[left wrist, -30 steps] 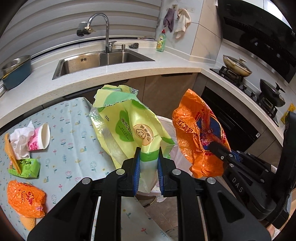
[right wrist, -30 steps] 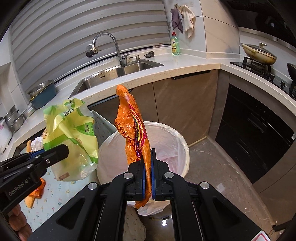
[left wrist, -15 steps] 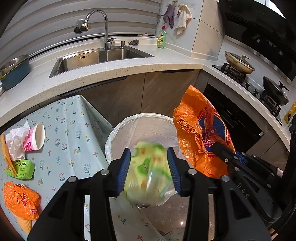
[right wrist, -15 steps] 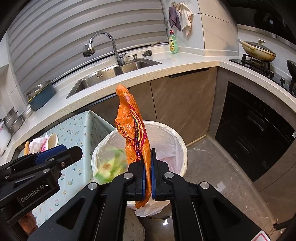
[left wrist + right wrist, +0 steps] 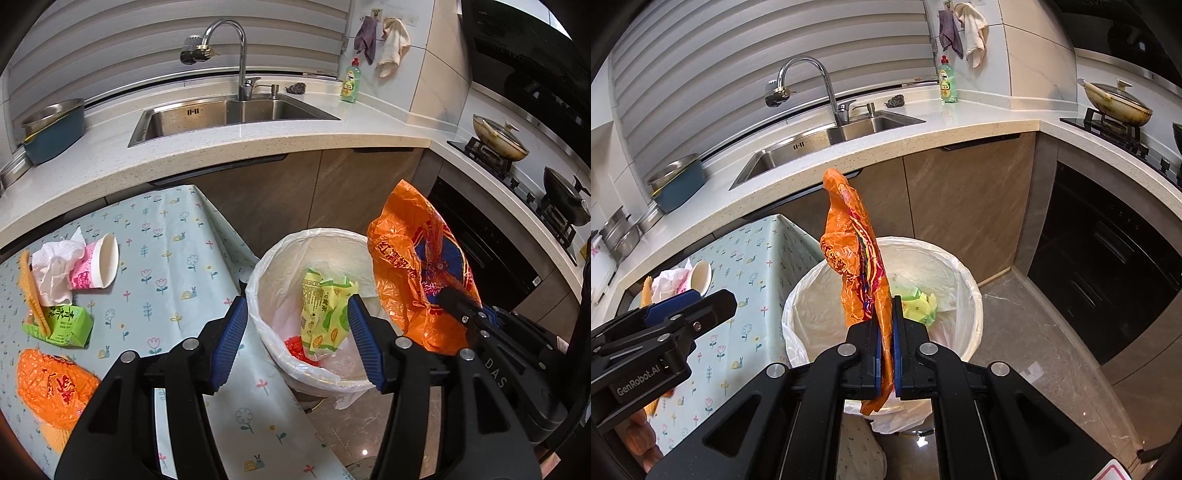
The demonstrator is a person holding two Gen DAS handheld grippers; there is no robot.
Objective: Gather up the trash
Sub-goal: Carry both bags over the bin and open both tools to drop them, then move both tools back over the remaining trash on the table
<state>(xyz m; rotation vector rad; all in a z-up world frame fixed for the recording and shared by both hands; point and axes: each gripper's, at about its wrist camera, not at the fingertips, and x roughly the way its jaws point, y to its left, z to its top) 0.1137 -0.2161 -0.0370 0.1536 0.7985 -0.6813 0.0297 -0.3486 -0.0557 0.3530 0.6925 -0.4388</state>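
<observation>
A bin lined with a white bag (image 5: pixel 280 258) stands on the floor beside the table. A yellow-green snack bag (image 5: pixel 325 314) lies inside it, on something red. Above the bin my left gripper (image 5: pixel 295 332) is open and its jaws are still opening, with nothing between them. My right gripper (image 5: pixel 885 332) is shut on an orange plastic bag (image 5: pixel 857 251), which stands upright over the bin's rim (image 5: pixel 960 266). The orange bag (image 5: pixel 406 258) also shows at the right in the left wrist view. The left gripper (image 5: pixel 701 306) shows at the left in the right wrist view.
On the floral tablecloth (image 5: pixel 177 251) lie a pink paper cup (image 5: pixel 98 264), a crumpled tissue (image 5: pixel 55 266), a green carton (image 5: pixel 62 325), an orange wrapper (image 5: pixel 51 384) and a wafer stick (image 5: pixel 33 291). Behind are the counter with a sink (image 5: pixel 229 114) and a stove with pans (image 5: pixel 498 138).
My left jaws have opened and let go of the yellow-green bag, which dropped into the bin. My right gripper has kept still with the orange bag.
</observation>
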